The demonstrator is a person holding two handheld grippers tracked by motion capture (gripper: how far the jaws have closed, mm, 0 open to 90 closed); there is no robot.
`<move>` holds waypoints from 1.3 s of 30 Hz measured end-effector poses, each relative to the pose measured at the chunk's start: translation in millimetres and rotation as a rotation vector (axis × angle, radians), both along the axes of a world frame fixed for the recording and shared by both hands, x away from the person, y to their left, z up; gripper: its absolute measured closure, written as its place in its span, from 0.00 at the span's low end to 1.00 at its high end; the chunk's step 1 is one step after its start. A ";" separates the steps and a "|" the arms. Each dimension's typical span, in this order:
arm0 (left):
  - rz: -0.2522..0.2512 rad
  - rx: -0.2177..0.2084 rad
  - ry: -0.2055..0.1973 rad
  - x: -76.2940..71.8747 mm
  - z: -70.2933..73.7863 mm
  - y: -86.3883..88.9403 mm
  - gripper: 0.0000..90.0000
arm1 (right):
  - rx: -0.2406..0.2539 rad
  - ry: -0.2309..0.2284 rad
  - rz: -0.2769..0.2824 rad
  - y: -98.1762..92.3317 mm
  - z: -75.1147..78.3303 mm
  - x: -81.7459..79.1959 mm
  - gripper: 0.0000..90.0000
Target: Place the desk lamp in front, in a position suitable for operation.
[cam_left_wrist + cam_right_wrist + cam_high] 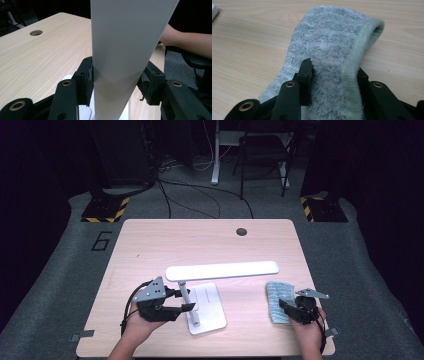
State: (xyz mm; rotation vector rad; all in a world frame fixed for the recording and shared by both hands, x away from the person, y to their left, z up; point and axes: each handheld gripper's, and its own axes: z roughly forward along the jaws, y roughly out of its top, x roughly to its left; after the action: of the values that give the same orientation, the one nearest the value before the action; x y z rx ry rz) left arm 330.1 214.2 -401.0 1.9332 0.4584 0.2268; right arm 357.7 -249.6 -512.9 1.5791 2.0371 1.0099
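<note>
High view: white desk lamp (202, 292) with a flat rectangular base, slim upright post and long horizontal light bar stands on the pale wooden table (150, 240), toward the person's edge. All places below are taken from this lamp.

Left gripper (186, 307) comes in from the lamp's left, black jaws on either side of the post just above the base. Left gripper view confirms it: both pads press against the white post (120, 75), one on each flank. Clenched on the lamp post, steadying it.

Right gripper (285, 307) sits to the lamp's right, beyond the end of the light bar, at the near end of a folded grey-green terry cloth (278, 300) lying on the tabletop. Right gripper view: cloth (332, 50) bunched up between the jaws, stitched hem on the right side, pile squeezed by the left pad. Grasping the cloth, which looks gathered but still mostly on the table.

Progress, as a judgement: the work looks like wiping the lamp. Done so far: lamp braced, cloth gripped. Left: lift the cloth, carry it over to the lamp, wipe bar, post or base. No contact between cloth and lamp yet; they are well apart.
</note>
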 end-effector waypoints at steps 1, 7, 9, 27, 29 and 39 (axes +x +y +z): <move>-0.001 -0.003 0.001 -0.1 -0.1 -0.2 0.56 | -0.001 -0.006 0.003 0.9 0.2 0.1 0.69; 0.001 -0.019 0.002 1.1 0.8 -3.0 0.52 | 0.001 -0.018 0.016 4.6 2.4 -1.6 0.70; 0.013 -0.022 0.004 1.1 0.6 -2.7 0.57 | 0.001 -0.025 0.026 7.6 4.4 -2.7 0.70; -0.014 -0.034 -0.022 0.2 -2.2 -4.7 0.58 | 0.087 -0.104 0.153 50.6 26.1 -14.9 0.70; -0.015 -0.032 -0.021 0.4 -2.0 -4.6 0.58 | 0.090 -0.115 0.180 60.4 29.3 -16.1 0.70; -0.008 -0.021 -0.017 -0.1 -0.4 -6.2 0.58 | 0.087 -0.132 0.281 98.2 34.5 -26.0 0.69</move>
State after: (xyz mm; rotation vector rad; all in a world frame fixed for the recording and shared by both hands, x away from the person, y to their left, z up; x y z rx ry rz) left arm 329.9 207.9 -401.5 1.9113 0.4400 0.2326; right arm 331.7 -151.4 -478.4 1.2493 2.1885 1.2826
